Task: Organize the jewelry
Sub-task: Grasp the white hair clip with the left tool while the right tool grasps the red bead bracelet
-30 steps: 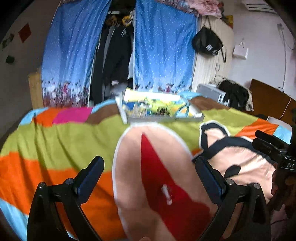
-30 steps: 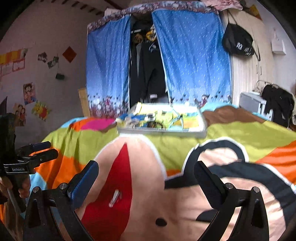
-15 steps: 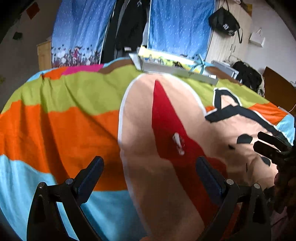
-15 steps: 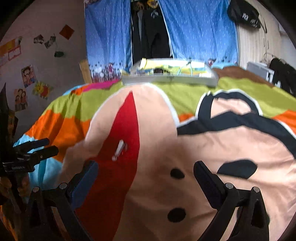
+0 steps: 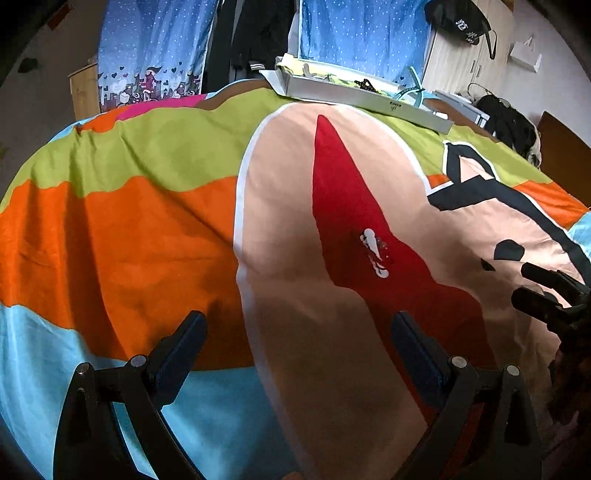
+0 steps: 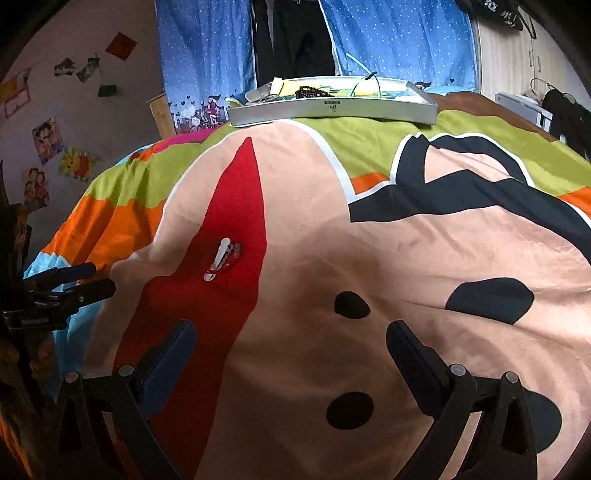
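A small white and red hair clip (image 5: 375, 253) (image 6: 221, 258) lies on the red patch of a colourful bedspread (image 5: 147, 221). My left gripper (image 5: 295, 354) hovers open above the bedspread, short of the clip. My right gripper (image 6: 291, 354) is open too, and the clip lies ahead of its left finger. A shallow grey tray (image 5: 369, 98) (image 6: 332, 109) at the far end of the bed holds dark beads, a teal hoop and other jewelry. Each gripper shows at the edge of the other's view.
Blue dotted curtains (image 6: 399, 40) and dark hanging clothes stand behind the bed. A black bag (image 5: 458, 18) hangs on a wardrobe at the right. Posters (image 6: 46, 140) are stuck on the left wall. The bedspread slopes away at its left edge.
Both grippers have tilted down and come closer to the bedspread. The hair clip now looks larger and nearer in both views. Both stay open.
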{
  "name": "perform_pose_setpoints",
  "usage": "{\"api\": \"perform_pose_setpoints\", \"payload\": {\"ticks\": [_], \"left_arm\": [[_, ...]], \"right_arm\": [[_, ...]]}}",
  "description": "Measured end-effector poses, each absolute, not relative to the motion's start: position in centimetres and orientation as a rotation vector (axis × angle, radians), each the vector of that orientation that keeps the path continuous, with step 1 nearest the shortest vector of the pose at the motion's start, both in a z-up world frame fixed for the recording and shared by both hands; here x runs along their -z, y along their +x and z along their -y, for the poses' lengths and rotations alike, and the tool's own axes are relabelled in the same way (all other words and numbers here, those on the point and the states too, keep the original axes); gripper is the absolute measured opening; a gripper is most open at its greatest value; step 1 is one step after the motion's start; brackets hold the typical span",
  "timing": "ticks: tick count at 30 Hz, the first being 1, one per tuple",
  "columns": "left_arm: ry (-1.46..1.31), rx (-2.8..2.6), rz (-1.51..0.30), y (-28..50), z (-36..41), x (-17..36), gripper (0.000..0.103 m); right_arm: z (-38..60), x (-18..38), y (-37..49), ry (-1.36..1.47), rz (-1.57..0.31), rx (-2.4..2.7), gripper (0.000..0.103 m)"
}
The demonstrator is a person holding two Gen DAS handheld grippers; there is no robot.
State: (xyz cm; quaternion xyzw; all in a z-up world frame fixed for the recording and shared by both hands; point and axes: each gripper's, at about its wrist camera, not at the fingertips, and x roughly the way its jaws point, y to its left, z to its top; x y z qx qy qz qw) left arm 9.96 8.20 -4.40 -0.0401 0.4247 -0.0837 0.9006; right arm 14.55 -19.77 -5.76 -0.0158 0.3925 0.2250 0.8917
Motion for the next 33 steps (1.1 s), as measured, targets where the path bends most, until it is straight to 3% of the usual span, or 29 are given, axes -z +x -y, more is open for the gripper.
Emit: {"api": "perform_pose_setpoints", "payload": {"ticks": [33], "left_arm": [[-0.091,0.221,-0.896,15.8,-8.8,6.3,0.097]], "right_arm": [[12.3,9.5,24.7,-0.239,-0.908,-0.563,0.103]]}}
